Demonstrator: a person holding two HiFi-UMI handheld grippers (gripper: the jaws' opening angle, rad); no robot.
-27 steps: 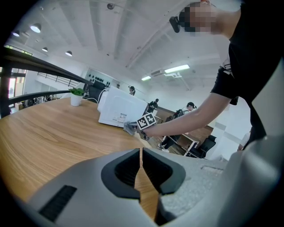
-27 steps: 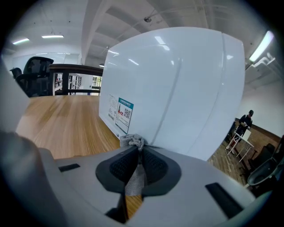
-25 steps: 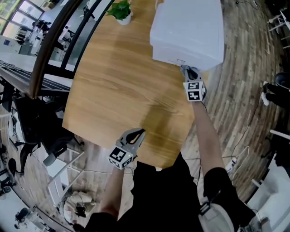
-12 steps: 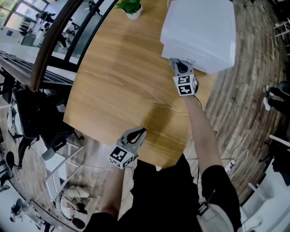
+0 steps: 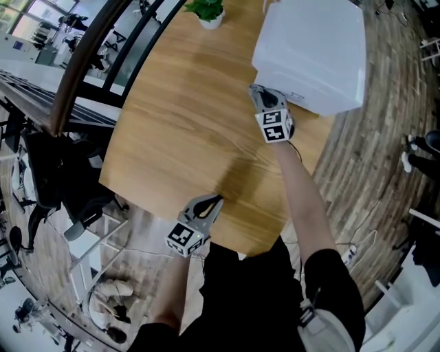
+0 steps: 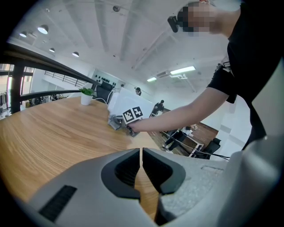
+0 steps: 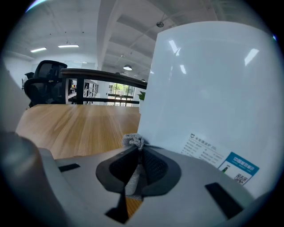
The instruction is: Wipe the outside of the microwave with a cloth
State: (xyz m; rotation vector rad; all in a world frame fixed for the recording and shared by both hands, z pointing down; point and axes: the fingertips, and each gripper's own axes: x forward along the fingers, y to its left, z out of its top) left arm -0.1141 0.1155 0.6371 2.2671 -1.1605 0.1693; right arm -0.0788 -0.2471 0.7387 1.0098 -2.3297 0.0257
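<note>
The white microwave [image 5: 313, 51] stands at the far right of the wooden table [image 5: 185, 130]. My right gripper [image 5: 260, 94] is shut on a grey cloth [image 7: 132, 141] and holds it against the microwave's near side wall [image 7: 208, 97], close to its left corner and low down. In the right gripper view the cloth bunches out past the jaw tips beside a printed label [image 7: 205, 151]. My left gripper [image 5: 210, 203] hovers at the table's near edge, shut and holding nothing; its view shows the right gripper [image 6: 116, 121] and the microwave [image 6: 126, 101] far across the table.
A small potted plant [image 5: 210, 12] sits at the table's far end, left of the microwave. A dark railing [image 5: 82, 69] runs along the table's left side. Below the near edge are a chair [image 5: 82, 220] and wooden floor [image 5: 371, 165].
My right gripper has slid the cloth leftwards along the microwave's near side, from about the middle to the left corner. The left gripper has stayed put.
</note>
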